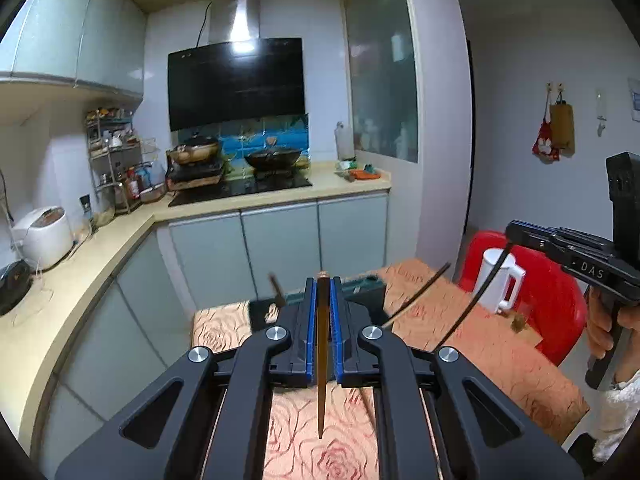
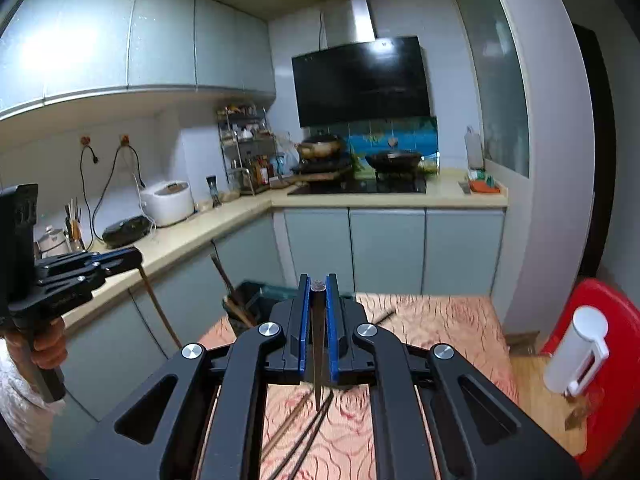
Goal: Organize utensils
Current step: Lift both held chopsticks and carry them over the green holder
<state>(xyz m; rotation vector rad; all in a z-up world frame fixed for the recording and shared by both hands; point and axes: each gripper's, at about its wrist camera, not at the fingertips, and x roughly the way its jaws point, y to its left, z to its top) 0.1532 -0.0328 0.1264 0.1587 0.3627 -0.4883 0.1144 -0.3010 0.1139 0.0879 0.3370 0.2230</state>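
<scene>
Ahead of me the desk (image 2: pixel 440 324) lies open at far right. The dark bin (image 2: pixel 252 300) with sticks blocks far left; loose chopsticks (image 2: pixel 304 432) lie near; a white jug (image 2: pixel 576 352) stands right.

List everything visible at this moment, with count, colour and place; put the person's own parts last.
Table: one, rose-patterned cloth, under both grippers.
Utensil holder: one, dark, far table edge, sticks standing in it.
Loose chopsticks: at least three, dark, lying on the cloth.
Held chopsticks: one brown in the left gripper, one dark in the right.
White jug: one, on the red chair.
Rice cooker: one, white, counter.
Pans: two, dark, on the stove.
Range hood: one, black.
Left gripper: black, blue pads, shut.
Right gripper: same, shut.
</scene>
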